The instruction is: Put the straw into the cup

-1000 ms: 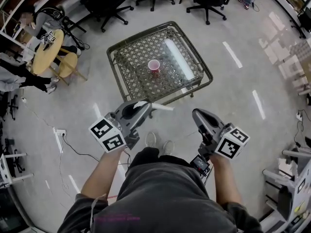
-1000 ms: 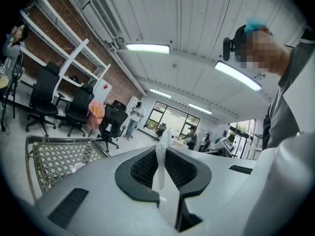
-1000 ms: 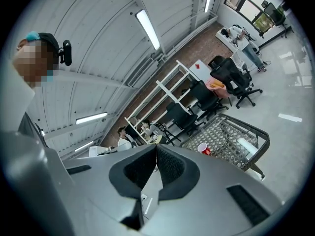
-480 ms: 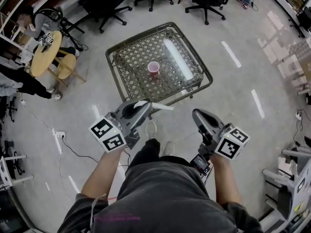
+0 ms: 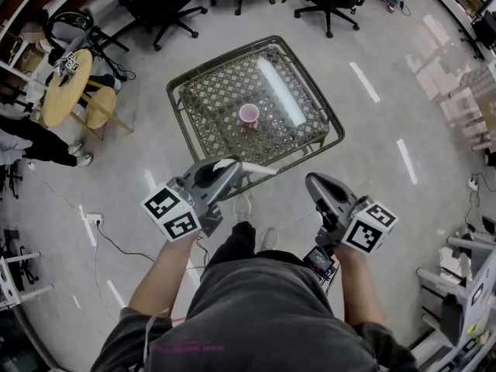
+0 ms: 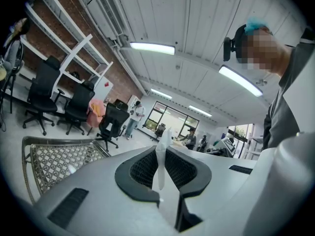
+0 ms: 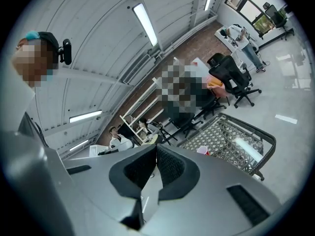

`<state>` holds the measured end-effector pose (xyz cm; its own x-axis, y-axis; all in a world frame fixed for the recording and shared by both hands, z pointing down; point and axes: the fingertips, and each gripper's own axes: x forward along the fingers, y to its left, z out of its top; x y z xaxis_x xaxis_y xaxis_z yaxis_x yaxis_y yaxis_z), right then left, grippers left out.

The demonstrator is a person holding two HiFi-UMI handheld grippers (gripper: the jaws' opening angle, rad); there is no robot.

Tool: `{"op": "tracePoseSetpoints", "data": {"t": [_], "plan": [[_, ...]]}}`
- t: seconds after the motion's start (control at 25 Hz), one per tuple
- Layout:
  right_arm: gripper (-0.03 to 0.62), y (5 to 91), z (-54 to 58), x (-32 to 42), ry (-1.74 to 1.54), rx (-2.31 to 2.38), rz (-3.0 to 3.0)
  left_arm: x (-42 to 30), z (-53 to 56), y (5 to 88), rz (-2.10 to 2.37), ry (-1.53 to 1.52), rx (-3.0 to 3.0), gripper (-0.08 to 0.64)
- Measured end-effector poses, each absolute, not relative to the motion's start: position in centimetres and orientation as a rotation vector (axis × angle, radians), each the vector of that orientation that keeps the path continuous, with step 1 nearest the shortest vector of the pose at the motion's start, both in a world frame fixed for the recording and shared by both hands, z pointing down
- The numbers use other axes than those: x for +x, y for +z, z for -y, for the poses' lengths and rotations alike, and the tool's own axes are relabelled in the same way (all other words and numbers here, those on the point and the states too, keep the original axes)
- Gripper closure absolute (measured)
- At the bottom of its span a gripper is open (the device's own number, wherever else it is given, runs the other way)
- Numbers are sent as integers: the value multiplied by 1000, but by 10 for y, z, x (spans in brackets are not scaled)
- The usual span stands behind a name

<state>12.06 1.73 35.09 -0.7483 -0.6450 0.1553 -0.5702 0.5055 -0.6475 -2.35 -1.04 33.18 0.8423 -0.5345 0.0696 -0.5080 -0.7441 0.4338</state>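
head view: my left gripper (image 5: 234, 170) is clamping the straw (image 5: 260, 170). my right gripper (image 5: 313, 181) is hanging clenched, empty, facing the cup (image 5: 249, 115).

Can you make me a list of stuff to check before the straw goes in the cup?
1. Straw gripped by the left gripper: ok, pinched between its jaws.
2. Cup upright on the table, mouth open: ok.
3. Straw above the cup: not ok, it is short of the table.
4. Right gripper free to help: ok, jaws together, nothing between them.
5. Cup empty inside: cannot tell.
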Motion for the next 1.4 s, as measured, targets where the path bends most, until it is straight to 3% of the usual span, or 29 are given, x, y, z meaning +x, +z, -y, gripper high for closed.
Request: {"op": "tracePoseSetpoints", "data": {"t": [1.4], "plan": [[578,373,129,31,-1151,-1291,-2548,-100,178,375,573,-44,2544,511]]}}
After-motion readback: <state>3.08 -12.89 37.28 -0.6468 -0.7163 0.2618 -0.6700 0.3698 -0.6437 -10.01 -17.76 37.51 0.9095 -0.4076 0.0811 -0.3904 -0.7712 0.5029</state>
